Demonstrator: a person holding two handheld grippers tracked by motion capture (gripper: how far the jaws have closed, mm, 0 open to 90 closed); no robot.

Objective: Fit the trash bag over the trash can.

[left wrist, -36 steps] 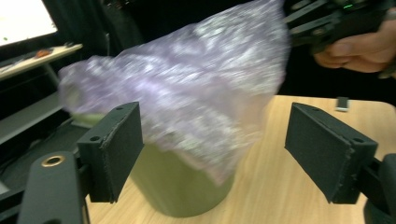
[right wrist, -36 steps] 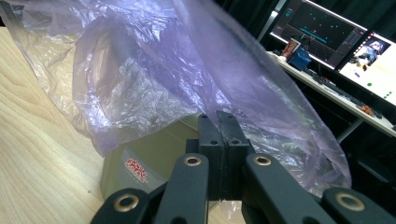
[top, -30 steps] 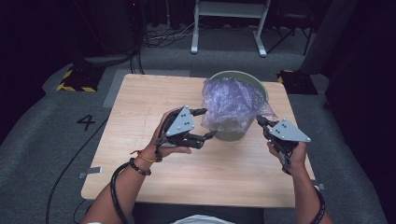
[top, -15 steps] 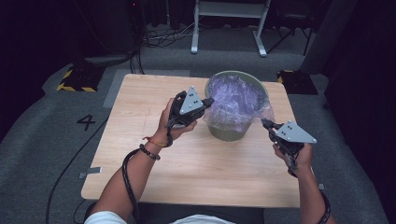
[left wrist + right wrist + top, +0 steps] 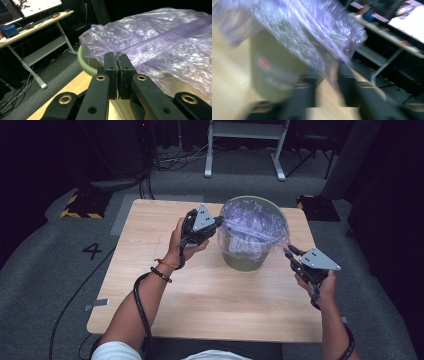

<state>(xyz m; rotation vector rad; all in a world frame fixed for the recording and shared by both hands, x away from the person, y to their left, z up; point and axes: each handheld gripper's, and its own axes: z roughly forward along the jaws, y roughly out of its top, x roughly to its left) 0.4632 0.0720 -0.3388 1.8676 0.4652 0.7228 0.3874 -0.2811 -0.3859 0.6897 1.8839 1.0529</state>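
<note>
Fitting purple bag [image 5: 252, 227] over green bin [image 5: 245, 260], mid-desk [image 5: 150, 285], toward far edge. Left gripper [image 5: 218, 221] pinched tight on bag edge at bin's left rim, jaws closed on film in left gripper view [image 5: 117, 55]. Best done pulling film outward and down over rim, keeping tension even, not tearing. Right gripper [image 5: 288, 251] just beside bin's right side, jaws just been opening, partly apart, bag's loose corner hanging between them [image 5: 329, 75], pads not pressing. View blurred. Regrip needed lower on that corner.
</note>
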